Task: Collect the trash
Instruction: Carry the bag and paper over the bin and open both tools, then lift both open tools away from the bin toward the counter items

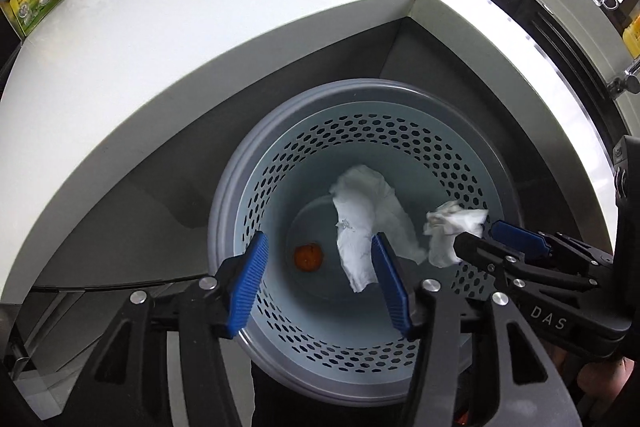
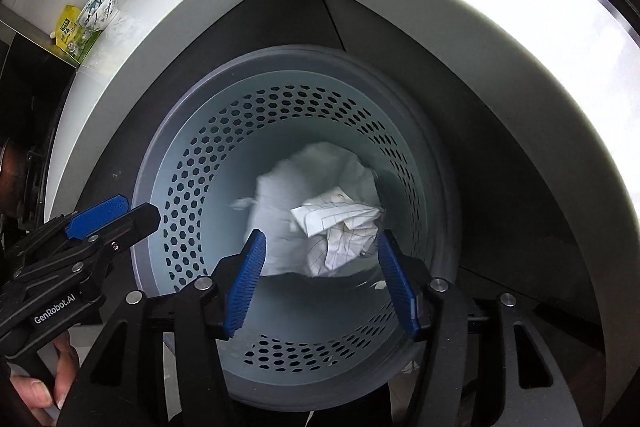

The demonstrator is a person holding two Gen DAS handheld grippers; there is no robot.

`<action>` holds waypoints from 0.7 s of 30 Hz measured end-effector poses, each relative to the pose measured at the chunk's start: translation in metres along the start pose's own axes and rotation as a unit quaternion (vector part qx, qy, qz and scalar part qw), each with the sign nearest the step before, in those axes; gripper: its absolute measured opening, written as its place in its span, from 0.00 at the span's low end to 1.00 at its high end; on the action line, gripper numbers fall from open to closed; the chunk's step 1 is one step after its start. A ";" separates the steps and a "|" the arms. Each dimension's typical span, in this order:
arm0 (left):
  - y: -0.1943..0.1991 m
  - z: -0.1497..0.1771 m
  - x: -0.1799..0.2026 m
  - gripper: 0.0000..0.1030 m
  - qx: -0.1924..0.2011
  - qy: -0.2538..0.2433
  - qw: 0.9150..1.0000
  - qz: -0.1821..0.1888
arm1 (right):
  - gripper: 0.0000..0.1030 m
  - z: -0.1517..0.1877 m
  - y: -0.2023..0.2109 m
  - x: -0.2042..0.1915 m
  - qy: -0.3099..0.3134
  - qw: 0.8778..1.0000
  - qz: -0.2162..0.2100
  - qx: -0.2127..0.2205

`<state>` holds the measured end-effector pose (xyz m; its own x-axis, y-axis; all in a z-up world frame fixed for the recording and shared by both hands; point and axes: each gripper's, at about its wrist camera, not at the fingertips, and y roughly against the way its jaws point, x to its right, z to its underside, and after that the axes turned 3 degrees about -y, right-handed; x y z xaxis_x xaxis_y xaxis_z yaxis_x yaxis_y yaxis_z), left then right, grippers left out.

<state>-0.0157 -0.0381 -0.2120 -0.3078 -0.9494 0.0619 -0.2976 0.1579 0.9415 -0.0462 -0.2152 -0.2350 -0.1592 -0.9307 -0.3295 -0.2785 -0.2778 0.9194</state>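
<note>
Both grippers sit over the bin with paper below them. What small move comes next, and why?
Probably lift both grippers clear: the left gripper and right gripper stand open, neither gripping its white tissue or crumpled paper, both inside the perforated bin.

Both views down — shared bin (image 1: 360, 147)

"DAS" on right hand-held gripper (image 1: 476, 233); "GenRobot.AI" on left hand-held gripper (image 2: 116, 213).

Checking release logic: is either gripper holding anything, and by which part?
Nothing held. Left gripper fingers stand apart over the bin; crumpled paper sits between the right gripper's fingers, unpressed.
</note>
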 end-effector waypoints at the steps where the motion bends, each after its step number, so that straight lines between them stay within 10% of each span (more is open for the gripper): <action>1: 0.001 0.000 -0.001 0.52 0.000 0.001 1.000 -0.001 | 0.55 0.000 0.001 0.000 -0.001 1.000 0.000 0.000; 21: 0.051 -0.017 -0.005 0.59 0.041 -0.002 0.999 -0.022 | 0.55 -0.001 0.035 -0.001 -0.002 1.000 -0.017 0.024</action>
<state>-0.0137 -0.0305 -0.1588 -0.2972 -0.9546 0.0198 -0.3844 0.1386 0.9127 -0.0545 -0.2239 -0.2025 -0.1523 -0.9199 -0.3613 -0.3293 -0.2974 0.8961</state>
